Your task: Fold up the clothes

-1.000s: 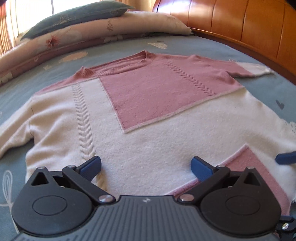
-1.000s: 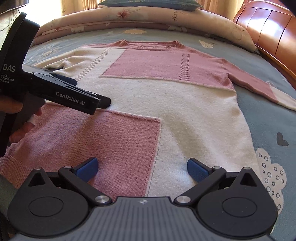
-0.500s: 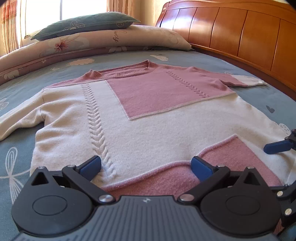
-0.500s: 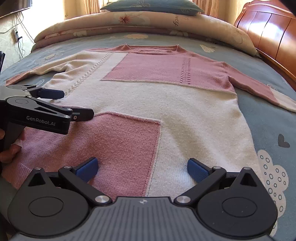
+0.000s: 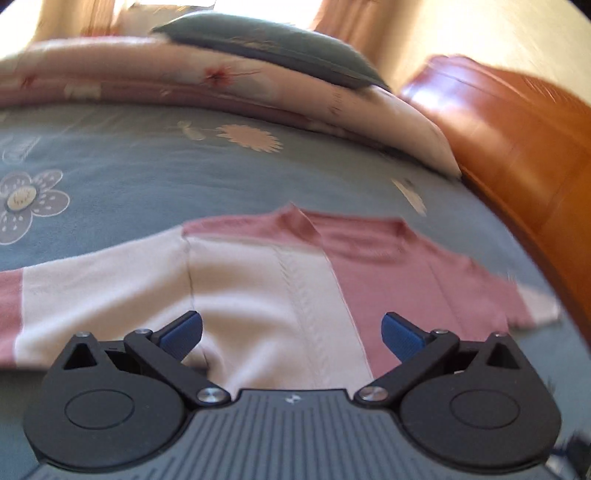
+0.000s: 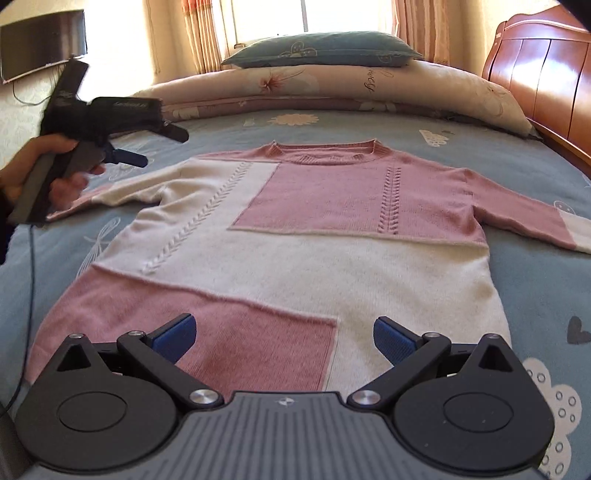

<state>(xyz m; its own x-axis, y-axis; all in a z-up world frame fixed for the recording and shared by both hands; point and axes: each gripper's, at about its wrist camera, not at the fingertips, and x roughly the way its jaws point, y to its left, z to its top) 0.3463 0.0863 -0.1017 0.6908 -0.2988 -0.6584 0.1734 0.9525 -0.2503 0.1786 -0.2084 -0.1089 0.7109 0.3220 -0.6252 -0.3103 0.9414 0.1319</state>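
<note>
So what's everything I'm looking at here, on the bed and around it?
sweater: one, pink and cream patches, spread flat on the bed, neck toward the pillows.
bedsheet: one, blue-grey with flower and cloud prints, under the sweater.
long pillow: one, cream with floral print, across the far end of the bed.
dark pillow: one, teal, on top of the long pillow.
headboard: one, orange-brown wood, along the right side.
curtains: beige, by the bright window behind the pillows.
screen: one, dark, on the wall at left.
hand: one, holding the left gripper's handle.
left gripper: black, blue tips, jaws open, above the sweater's left sleeve.
right gripper: black, blue tips, jaws open, over the hem.
</note>
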